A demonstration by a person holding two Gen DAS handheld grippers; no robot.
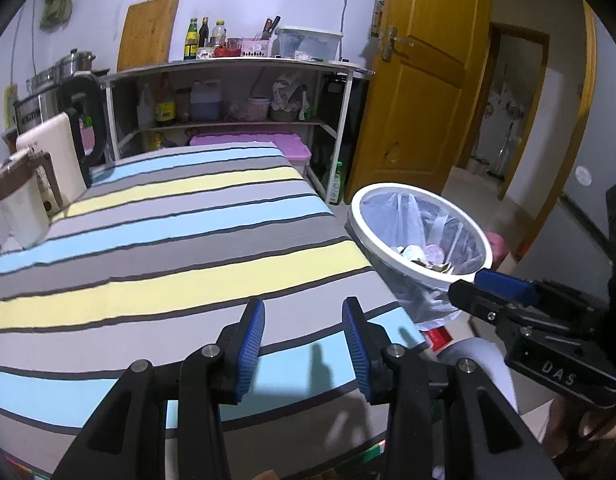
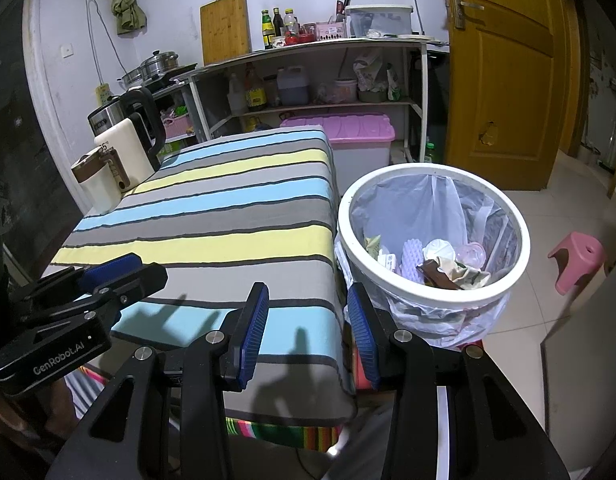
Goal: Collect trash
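Plainly, both pairs of jaws are seen standing apart with nothing between their blue pads. The left gripper [image 1: 304, 344] is held over the near end of the striped cloth [image 1: 168, 248], only bare cloth showing in its gap. The right gripper [image 2: 306, 332] is poised over the cloth's near right corner, with the white-rimmed trash bin [image 2: 508, 216] just beyond and to the right of its right jaw. The bin is lined with a clear bag [image 2: 428, 316], and inside it crumpled wrappers, a pale purple ribbed piece and a pinkish lid can be made out, though the lower layers are hidden by the rim and by one another. In the left wrist view the bin's near side is cut off by the right gripper's body. Far ahead of the left jaws, at the cloth's left edge, a cream jug [image 1: 18, 204] and a kettle [image 1: 56, 156] are seen, partly overlapping. A pink stool [image 2: 576, 260] stands well to the right of the bin. Labels on the shelf bottles are too small to read.
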